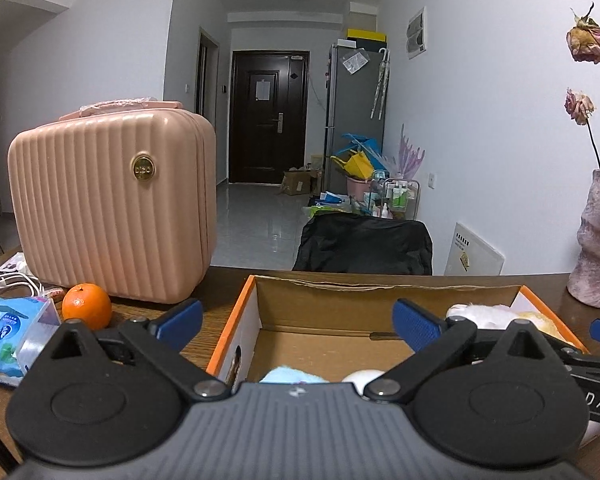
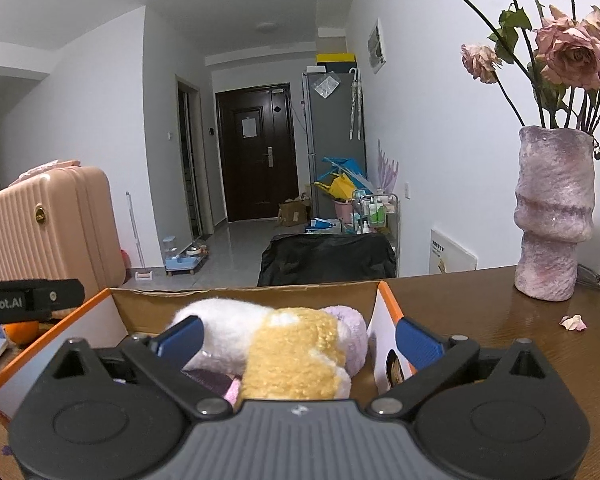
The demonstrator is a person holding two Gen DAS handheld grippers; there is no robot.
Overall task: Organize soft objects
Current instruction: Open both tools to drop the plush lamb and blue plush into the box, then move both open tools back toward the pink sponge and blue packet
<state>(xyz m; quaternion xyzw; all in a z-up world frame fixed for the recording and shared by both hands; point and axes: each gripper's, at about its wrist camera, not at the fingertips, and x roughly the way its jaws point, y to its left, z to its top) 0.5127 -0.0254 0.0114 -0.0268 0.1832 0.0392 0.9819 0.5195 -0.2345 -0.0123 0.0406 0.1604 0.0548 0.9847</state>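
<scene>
Right wrist view: right tongs [image 2: 296, 338] gape around the plush toy [image 2: 292, 344] in the cardboard box [image 2: 244, 294]; left tongs [image 1: 298, 320] gape empty above it.

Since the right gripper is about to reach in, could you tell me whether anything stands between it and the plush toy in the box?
Nothing visible does. The right gripper is open, and the plush toy lies directly ahead between its fingers, inside the cardboard box. The box's right wall runs just inside the right-hand finger.

Fluffy plush toy [image 2: 296, 344]; matt cardboard box [image 1: 320, 300]; glossy wood table [image 2: 480, 312]; ribbed plastic case [image 1: 108, 204].
</scene>
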